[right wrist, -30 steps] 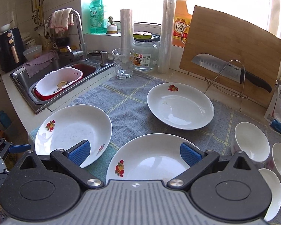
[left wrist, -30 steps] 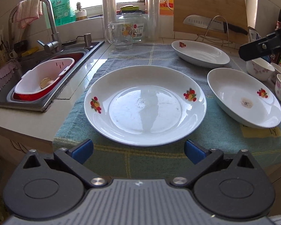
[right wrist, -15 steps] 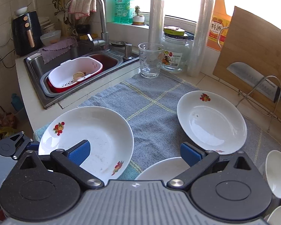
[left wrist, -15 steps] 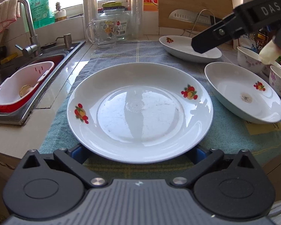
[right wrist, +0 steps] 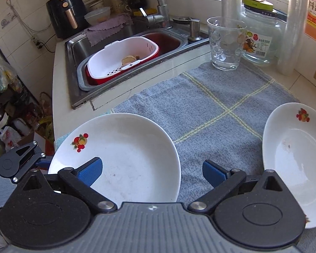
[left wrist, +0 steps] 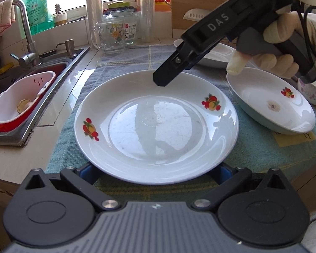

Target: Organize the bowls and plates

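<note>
A large white plate with fruit prints lies on the blue-grey cloth; it also shows in the right wrist view. My left gripper is open, its fingers low at the plate's near rim, partly hidden under it. My right gripper is open and empty, hovering over the plate's far side; it shows in the left wrist view. A second deep plate lies to the right, a third behind. A flowered bowl stands at the far right.
A sink with a white and red basket lies to the left. A glass cup, a jar, film rolls and a cutting board with a knife stand along the back. The counter edge is close in front.
My left gripper has moved forward until its fingers reach under the large plate's near rim. My right gripper has swung left over the plate's far side.
</note>
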A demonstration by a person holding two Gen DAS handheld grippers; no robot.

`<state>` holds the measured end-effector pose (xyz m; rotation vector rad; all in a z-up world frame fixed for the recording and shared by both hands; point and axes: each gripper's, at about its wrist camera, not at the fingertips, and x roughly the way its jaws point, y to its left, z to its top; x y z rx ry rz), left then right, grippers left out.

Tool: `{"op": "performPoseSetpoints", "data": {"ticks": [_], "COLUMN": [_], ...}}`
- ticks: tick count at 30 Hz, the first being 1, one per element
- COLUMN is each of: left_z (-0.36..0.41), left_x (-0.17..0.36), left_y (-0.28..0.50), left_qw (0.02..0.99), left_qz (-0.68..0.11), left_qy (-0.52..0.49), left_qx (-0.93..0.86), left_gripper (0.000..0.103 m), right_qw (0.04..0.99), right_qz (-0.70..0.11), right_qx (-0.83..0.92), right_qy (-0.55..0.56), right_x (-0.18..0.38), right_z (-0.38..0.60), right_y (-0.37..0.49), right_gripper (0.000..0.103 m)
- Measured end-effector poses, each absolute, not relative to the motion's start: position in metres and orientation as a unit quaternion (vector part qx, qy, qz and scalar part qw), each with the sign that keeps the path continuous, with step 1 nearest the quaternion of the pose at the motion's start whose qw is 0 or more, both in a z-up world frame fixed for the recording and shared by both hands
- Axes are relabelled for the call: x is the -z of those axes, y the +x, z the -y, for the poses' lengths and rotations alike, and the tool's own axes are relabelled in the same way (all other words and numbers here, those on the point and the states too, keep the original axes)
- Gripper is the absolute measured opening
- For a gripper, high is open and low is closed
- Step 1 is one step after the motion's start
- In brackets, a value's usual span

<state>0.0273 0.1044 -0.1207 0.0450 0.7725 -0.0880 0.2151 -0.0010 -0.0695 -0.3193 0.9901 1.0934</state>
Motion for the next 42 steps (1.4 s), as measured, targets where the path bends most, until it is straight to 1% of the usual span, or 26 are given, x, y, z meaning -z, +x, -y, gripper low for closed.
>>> {"op": "performPoseSetpoints", "data": {"ticks": [1,2,6,8,14,26,42], "left_z": [-0.105,-0.107,-0.111,-0.112,-0.111,-0.114,-0.136], "left_x": [0.121,0.121,0.121,0.122,0.122,0.118,0.104], "left_y": [0.027,0.027,0.028,0.029,0.029,0.034,0.071], "left_qw": [0.925,0.925,0.925,0.925,0.924,0.917,0.916], "left_qz": [-0.376,-0.376,-0.374,-0.374,-0.375,-0.388,-0.379], "left_qy": [0.022,0.024,0.029,0.03,0.032,0.041,0.067], "left_qx": [0.045,0.048,0.059,0.062,0.068,0.078,0.11], "left_gripper": [0.103,0.102,0.102,0.102,0.102,0.101,0.101], "right_qw": [0.721,0.715,0.694,0.684,0.663,0.643,0.678], "right_qz": [-0.454,-0.458,-0.464,-0.47,-0.49,-0.51,-0.489], "right_qx": [-0.503,-0.508,-0.529,-0.535,-0.549,-0.56,-0.54], "right_qy": [-0.145,-0.146,-0.154,-0.155,-0.139,-0.114,-0.101], "right_x": [0.071,0.072,0.075,0.078,0.084,0.084,0.061], "right_z": [-0.002,-0.005,-0.014,-0.018,-0.023,-0.022,-0.028], "right_y": [0.219,0.222,0.228,0.231,0.242,0.252,0.281], "right_gripper": [0.099,0.094,0.087,0.081,0.072,0.072,0.072]}}
